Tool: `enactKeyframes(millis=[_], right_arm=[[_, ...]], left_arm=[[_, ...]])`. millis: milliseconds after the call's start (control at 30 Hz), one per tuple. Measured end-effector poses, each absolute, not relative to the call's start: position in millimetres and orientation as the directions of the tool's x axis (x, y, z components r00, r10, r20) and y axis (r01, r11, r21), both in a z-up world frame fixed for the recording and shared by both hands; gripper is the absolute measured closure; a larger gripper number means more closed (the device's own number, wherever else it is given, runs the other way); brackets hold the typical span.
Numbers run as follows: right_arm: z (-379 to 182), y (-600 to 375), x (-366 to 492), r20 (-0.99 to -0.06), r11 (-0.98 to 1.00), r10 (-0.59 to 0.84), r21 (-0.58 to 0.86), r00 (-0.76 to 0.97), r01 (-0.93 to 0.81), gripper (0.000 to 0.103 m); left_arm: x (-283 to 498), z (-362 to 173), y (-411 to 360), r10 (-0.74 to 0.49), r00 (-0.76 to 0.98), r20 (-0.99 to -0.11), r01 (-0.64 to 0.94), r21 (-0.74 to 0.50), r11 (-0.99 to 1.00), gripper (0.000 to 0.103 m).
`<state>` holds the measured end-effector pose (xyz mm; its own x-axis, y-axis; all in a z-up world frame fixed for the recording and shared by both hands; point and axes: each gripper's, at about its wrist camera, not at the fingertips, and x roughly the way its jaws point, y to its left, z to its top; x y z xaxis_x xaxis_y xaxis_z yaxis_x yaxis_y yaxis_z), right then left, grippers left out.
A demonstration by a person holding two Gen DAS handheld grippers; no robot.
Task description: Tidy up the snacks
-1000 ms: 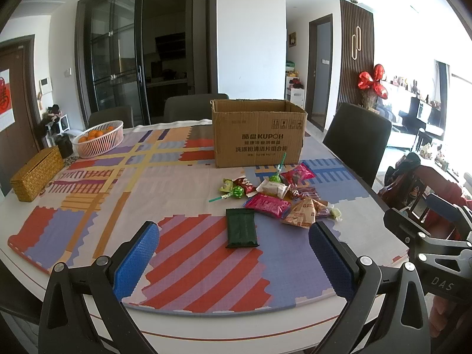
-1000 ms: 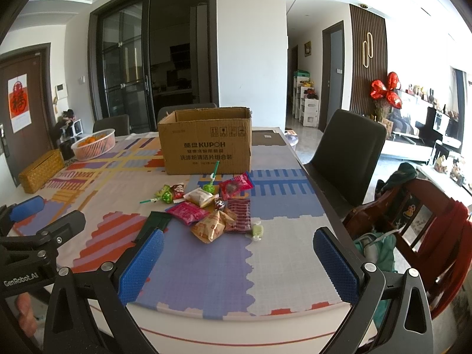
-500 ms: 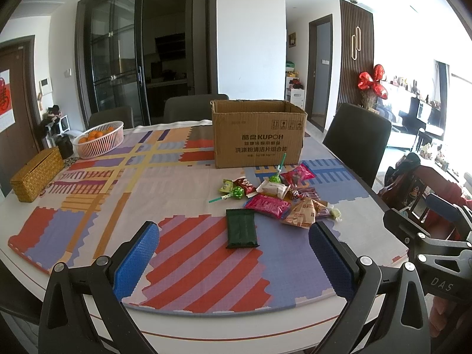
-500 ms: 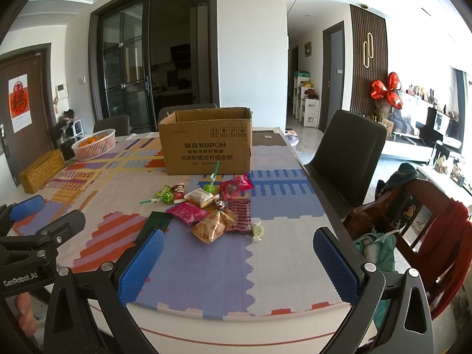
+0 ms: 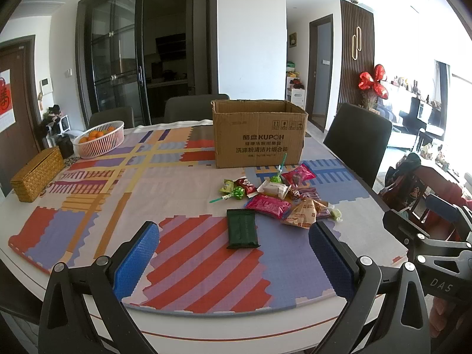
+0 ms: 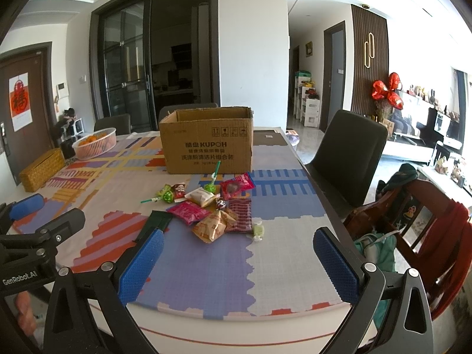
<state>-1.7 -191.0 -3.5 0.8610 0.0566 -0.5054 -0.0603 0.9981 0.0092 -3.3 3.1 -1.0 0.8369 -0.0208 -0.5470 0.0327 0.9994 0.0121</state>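
Observation:
A pile of wrapped snacks [image 5: 280, 194] lies on the patterned table in front of an open cardboard box [image 5: 258, 132]. A dark green packet [image 5: 242, 228] lies apart, nearest me. The pile holds a pink packet [image 5: 268, 205], an orange packet [image 5: 303, 214], a white packet [image 5: 273, 188] and green lollipops [image 5: 236, 193]. My left gripper [image 5: 233, 256] is open and empty, held above the near table edge. My right gripper [image 6: 236, 261] is open and empty, to the right. The pile [image 6: 212, 206] and box [image 6: 208, 140] show in the right wrist view too.
A white basket of oranges [image 5: 98, 138] and a woven box [image 5: 37, 174] stand at the far left. Dark chairs [image 5: 357, 138] surround the table. A red wooden chair with clothes [image 6: 413, 221] stands at the right.

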Motion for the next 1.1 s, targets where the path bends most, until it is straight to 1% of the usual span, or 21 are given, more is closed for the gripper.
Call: enactKeyframes(millis=[500, 1100], right_arm=[[-17, -183, 9, -0.534, 0.997, 0.067, 0.008, 0.843, -0.074, 0.001], [-43, -179, 78, -0.593, 0.994, 0.106, 0.062, 0.798, -0.086, 0.001]], left_arm=[[17, -9, 0, -0.018, 0.814, -0.581, 0.038, 0.021, 0.999, 0.0], [84, -41, 3, 0.008, 0.766, -0.643, 0.028, 0.046, 0.999, 0.0]])
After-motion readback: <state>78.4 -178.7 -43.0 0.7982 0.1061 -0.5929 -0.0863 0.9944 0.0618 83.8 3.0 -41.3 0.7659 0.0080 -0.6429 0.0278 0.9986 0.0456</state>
